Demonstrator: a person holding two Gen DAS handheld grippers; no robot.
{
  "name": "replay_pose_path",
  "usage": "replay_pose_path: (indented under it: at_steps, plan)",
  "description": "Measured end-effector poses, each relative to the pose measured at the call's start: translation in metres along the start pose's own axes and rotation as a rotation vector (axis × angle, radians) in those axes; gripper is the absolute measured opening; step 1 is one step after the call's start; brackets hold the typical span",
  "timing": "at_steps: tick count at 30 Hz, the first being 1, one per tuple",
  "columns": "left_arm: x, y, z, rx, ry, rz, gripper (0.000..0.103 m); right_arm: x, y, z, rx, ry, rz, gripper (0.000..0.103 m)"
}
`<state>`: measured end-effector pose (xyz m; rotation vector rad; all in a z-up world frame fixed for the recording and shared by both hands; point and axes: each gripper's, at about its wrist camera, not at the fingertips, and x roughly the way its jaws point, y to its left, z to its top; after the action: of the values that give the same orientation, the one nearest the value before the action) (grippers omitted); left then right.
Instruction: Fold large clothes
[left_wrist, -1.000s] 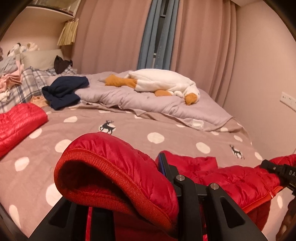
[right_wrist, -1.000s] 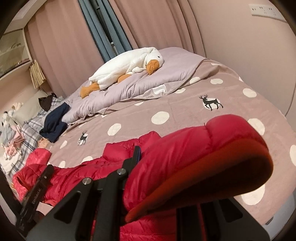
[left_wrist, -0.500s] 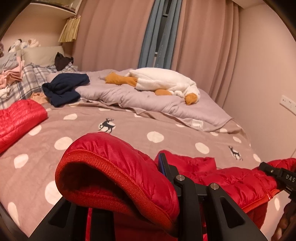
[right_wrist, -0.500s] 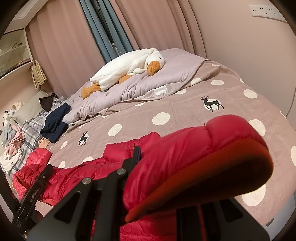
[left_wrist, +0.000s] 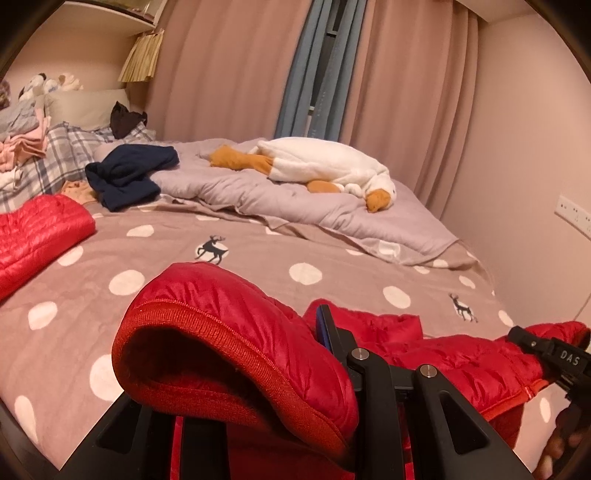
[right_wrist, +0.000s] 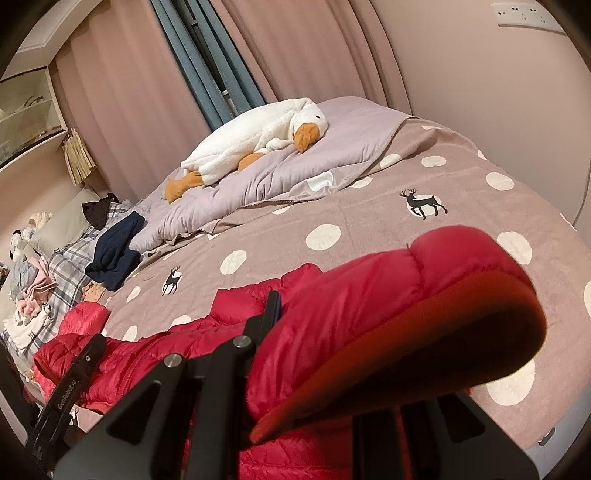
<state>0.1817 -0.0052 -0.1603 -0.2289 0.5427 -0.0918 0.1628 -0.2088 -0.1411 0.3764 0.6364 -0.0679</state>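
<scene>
A red puffer jacket (left_wrist: 461, 365) is held up over the near edge of the bed. My left gripper (left_wrist: 295, 354) is shut on one red cuffed end (left_wrist: 229, 332), which bulges over the fingers. My right gripper (right_wrist: 314, 325) is shut on the other cuffed end (right_wrist: 424, 295). The jacket (right_wrist: 155, 350) sags between the two grippers. Each gripper shows in the other's view: the right one (left_wrist: 550, 354) at the far right, the left one (right_wrist: 70, 384) at the lower left.
The bed has a brown polka-dot blanket (left_wrist: 258, 266) with deer prints. A second red jacket (left_wrist: 37, 232) lies at the left. A navy garment (left_wrist: 129, 177), a white goose plush (left_wrist: 325, 166) on a lilac duvet, and piled clothes (left_wrist: 22, 147) lie farther back. A wall stands to the right.
Both grippers have risen slightly and the view has tilted up a little; the jacket stays gripped at both ends.
</scene>
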Motion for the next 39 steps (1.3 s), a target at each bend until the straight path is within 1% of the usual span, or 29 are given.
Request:
replay_pose_path:
  at_steps: [6, 11, 19, 21, 24, 29, 36, 37, 38, 39]
  plan:
    - [-0.003, 0.000, -0.002, 0.004, -0.001, -0.005, 0.025, -0.005, -0.003, -0.001, 0.016, -0.009, 0.022, 0.019]
    - [-0.004, 0.001, -0.003, -0.006, 0.007, -0.010, 0.025, -0.003, -0.002, -0.002, 0.018, -0.002, 0.018, 0.019]
    - [0.002, 0.006, -0.005, -0.028, 0.040, -0.025, 0.026, 0.000, -0.008, -0.004, 0.044, 0.013, 0.038, 0.021]
    - [0.003, 0.006, -0.006, -0.034, 0.057, -0.018, 0.026, 0.002, -0.010, -0.006, 0.051, 0.023, 0.038, 0.022]
    - [0.000, 0.003, -0.005, -0.036, 0.049, -0.017, 0.026, 0.003, -0.010, -0.007, 0.053, 0.029, 0.032, 0.022]
    - [0.004, -0.004, -0.006, 0.001, 0.052, 0.011, 0.027, 0.007, -0.009, -0.006, 0.045, 0.037, 0.022, 0.026]
    - [0.008, 0.002, -0.004, -0.021, 0.074, 0.002, 0.027, 0.009, -0.010, -0.007, 0.052, 0.039, 0.024, 0.029]
    - [0.009, 0.002, -0.004, -0.025, 0.078, 0.000, 0.032, 0.009, -0.011, -0.007, 0.051, 0.039, 0.023, 0.030]
    - [0.009, 0.003, -0.003, -0.029, 0.084, -0.004, 0.042, 0.010, -0.011, -0.007, 0.049, 0.039, 0.023, 0.031]
    - [0.009, 0.004, -0.003, -0.038, 0.090, -0.013, 0.049, 0.010, -0.011, -0.007, 0.048, 0.039, 0.023, 0.033]
